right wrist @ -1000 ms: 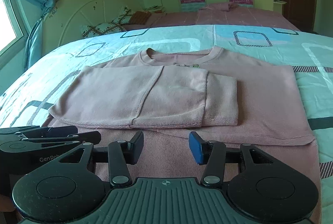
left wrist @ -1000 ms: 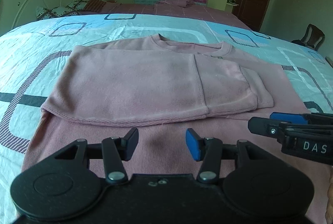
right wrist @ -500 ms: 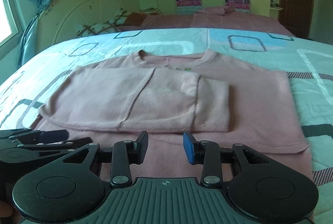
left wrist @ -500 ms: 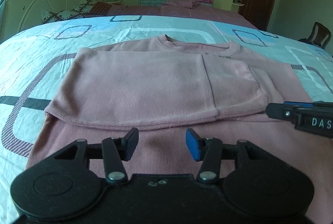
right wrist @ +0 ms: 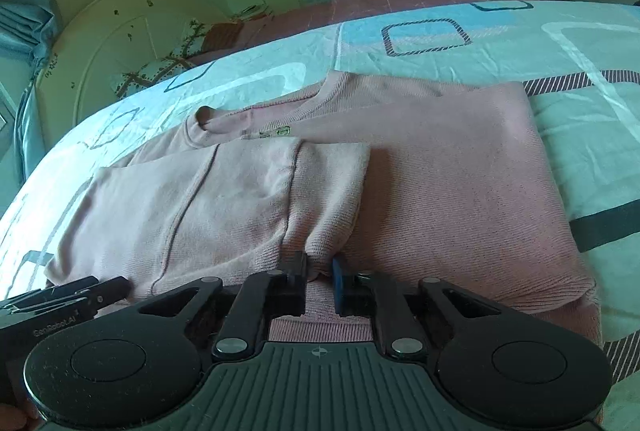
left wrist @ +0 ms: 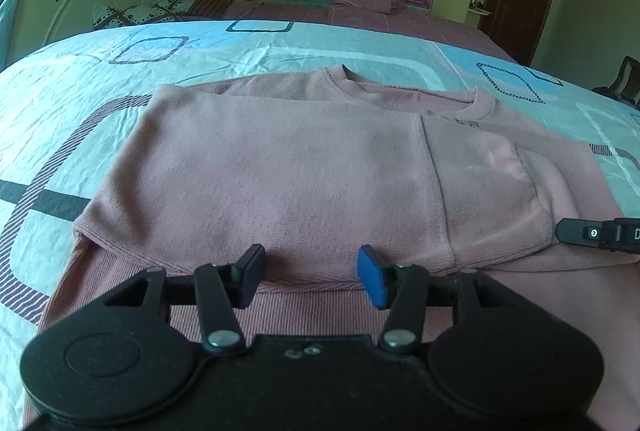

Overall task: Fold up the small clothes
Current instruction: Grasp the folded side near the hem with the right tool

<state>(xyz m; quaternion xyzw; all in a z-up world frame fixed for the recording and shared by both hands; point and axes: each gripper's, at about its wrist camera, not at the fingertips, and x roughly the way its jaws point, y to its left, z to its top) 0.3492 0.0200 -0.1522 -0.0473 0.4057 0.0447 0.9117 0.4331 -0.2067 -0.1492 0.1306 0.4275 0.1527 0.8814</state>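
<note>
Your pink sweater [left wrist: 280, 171] is lying flat on the bed [left wrist: 100, 79], collar pointing away from you, folded sleeve running crosswise. Your right claw [right wrist: 319, 271] is closing, pinching the sleeve's cuff edge; your left claw [left wrist: 311, 271] is staying spread over the hem.

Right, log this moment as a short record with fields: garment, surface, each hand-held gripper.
garment: pink sweater, lying flat, sleeves folded across its body
surface: patterned bedsheet
left hand-held gripper: open, nothing between its jaws, at the folded sleeve's near edge
right hand-held gripper: jaws closing, pinching the sleeve cuff
</note>
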